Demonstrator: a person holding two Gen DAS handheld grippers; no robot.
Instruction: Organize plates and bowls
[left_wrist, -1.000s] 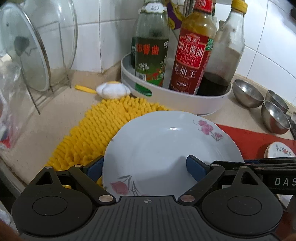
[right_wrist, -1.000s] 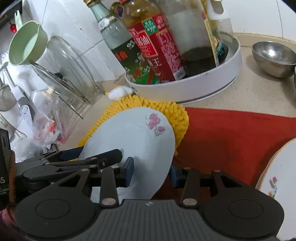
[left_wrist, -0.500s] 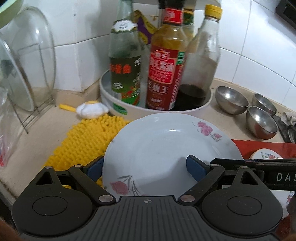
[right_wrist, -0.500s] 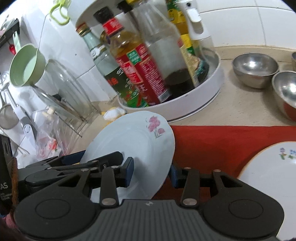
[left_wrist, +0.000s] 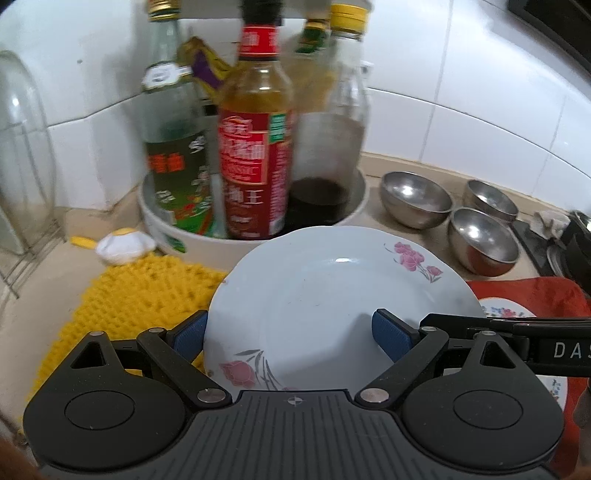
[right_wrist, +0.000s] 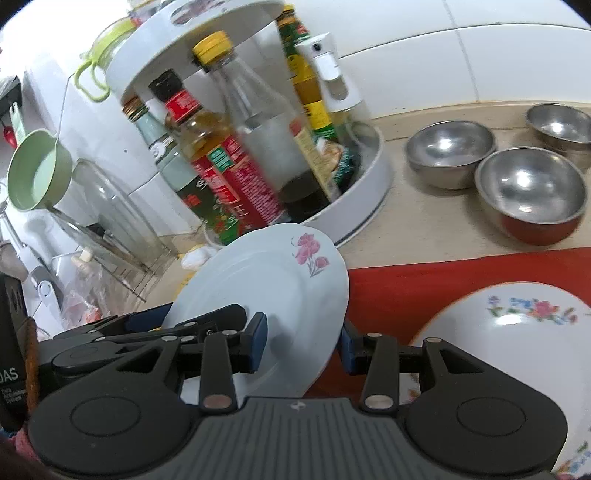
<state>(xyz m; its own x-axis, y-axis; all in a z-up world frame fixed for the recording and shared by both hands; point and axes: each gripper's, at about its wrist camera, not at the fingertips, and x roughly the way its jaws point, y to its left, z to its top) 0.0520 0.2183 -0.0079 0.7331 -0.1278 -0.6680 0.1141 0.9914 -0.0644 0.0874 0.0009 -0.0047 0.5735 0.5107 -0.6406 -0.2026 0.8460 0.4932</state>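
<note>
Two grippers hold one pale plate (left_wrist: 332, 306) with pink flowers, lifted clear of the counter and tilted. The left gripper (left_wrist: 291, 336) has its jaws spread wide across the near part of the plate, one blue pad against the outer rim and the other resting on the inner face. The right gripper (right_wrist: 301, 338) has its jaws drawn closer together and clamps the plate's edge, one pad on the face and one behind the rim. Below the plate lie a yellow mat (left_wrist: 136, 295) and a red cloth (right_wrist: 424, 280). A second plate (right_wrist: 517, 339) with a coloured flower border sits on the red cloth, just right of the held one. Three steel bowls (right_wrist: 528, 192) stand together on the counter (right_wrist: 424, 225) behind the cloth, beside a round white tray (left_wrist: 255, 240) full of bottles (left_wrist: 255, 147).
</note>
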